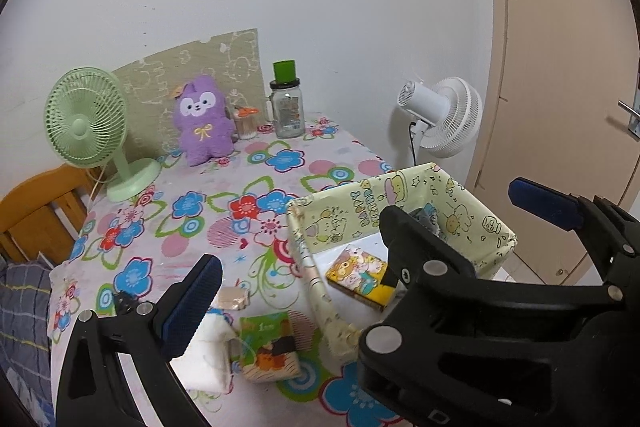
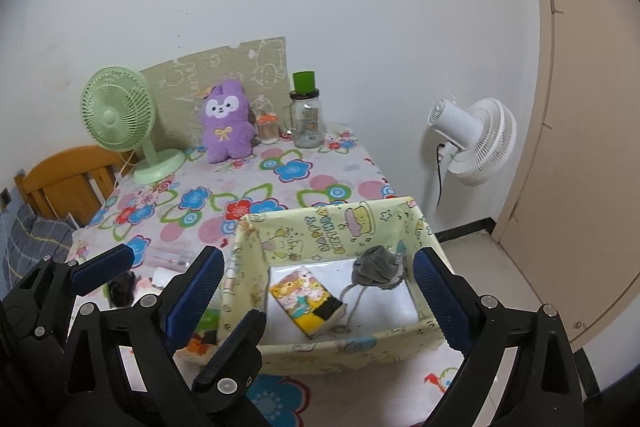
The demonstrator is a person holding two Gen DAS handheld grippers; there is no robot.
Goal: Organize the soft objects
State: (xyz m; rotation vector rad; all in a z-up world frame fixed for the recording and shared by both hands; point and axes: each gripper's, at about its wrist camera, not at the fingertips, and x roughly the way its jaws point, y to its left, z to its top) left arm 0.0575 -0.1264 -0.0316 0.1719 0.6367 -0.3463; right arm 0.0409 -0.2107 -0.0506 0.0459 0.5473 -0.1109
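A pale yellow cartoon-print fabric box (image 2: 352, 227) (image 1: 468, 203) stands at the table's near right corner. In it lie a colourful tissue pack (image 2: 306, 301) (image 1: 360, 277) and a grey drawstring pouch (image 2: 378, 267). My right gripper (image 2: 318, 291) is open, its jaws straddling the box from above, empty. My left gripper (image 1: 360, 247) is open and empty, to the left of the box; it also shows in the right wrist view (image 2: 236, 343). A purple plush toy (image 1: 204, 121) (image 2: 228, 127) sits at the back. A tissue pack (image 1: 270, 347) and white soft item (image 1: 208, 351) lie left of the box.
A green desk fan (image 1: 92, 131) stands at the back left, a glass jar with a green lid (image 1: 286, 107) and a small cotton-swab jar (image 1: 245, 125) at the back. A white fan (image 1: 444, 115) stands on the floor right of the table. A wooden chair (image 1: 40, 207) is at left.
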